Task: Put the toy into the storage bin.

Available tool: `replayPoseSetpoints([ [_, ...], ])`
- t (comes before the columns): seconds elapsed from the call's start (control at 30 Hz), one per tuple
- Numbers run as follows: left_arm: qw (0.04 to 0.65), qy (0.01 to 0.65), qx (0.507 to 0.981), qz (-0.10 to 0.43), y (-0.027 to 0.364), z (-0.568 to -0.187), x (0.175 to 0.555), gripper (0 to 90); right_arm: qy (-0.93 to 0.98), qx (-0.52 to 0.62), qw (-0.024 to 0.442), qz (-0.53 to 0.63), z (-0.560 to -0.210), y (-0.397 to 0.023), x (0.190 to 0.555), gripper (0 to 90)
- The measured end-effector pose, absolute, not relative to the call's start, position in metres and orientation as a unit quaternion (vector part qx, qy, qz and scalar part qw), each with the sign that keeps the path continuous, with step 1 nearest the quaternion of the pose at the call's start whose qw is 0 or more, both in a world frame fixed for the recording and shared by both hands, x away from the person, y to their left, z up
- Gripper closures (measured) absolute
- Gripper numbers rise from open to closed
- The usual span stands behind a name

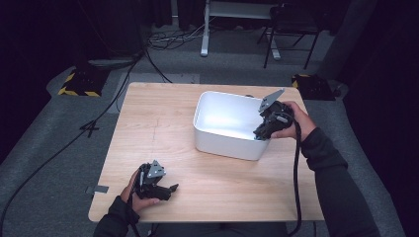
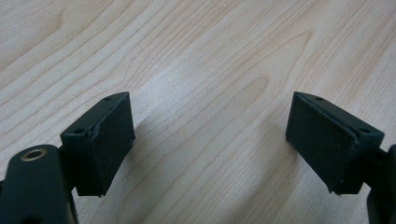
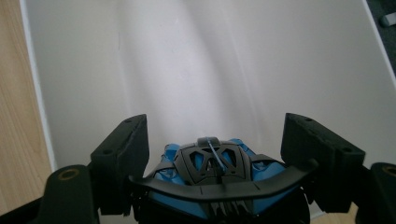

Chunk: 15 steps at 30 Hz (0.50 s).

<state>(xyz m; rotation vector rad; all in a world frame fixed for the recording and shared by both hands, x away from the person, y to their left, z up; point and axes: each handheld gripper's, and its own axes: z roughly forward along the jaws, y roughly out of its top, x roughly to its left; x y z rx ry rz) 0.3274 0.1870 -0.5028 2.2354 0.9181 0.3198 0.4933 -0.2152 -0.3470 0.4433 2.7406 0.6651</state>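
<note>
The right gripper (image 1: 263, 129) hangs over the tub's (image 1: 212, 140) near right corner, jaws apart around a blue-black toy (image 3: 212, 179). Left gripper (image 1: 168, 190), jaws apart, sits well left of the tub.

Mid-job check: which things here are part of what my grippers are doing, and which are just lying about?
In the job:
- white rectangular plastic bin
- blue and black toy car, between the right gripper's jaws over the bin; grip unclear
- left gripper, open over the light wooden table

Lying about:
- black cables on the grey floor
- black chair
</note>
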Motion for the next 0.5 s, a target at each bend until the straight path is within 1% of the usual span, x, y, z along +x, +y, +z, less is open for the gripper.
replayPoseSetpoints([
  [0.2,0.345,0.353,0.861,0.124,0.187,-0.5028,0.3275,15.7,0.957,0.156,0.122,0.21,-0.3561,-0.2125,0.4935,24.1],
  [0.5,0.345,0.353,0.861,0.123,0.187,-0.5028,0.3274,15.7,0.956,0.151,0.125,0.219,-0.3526,-0.2131,0.4911,24.2],
])
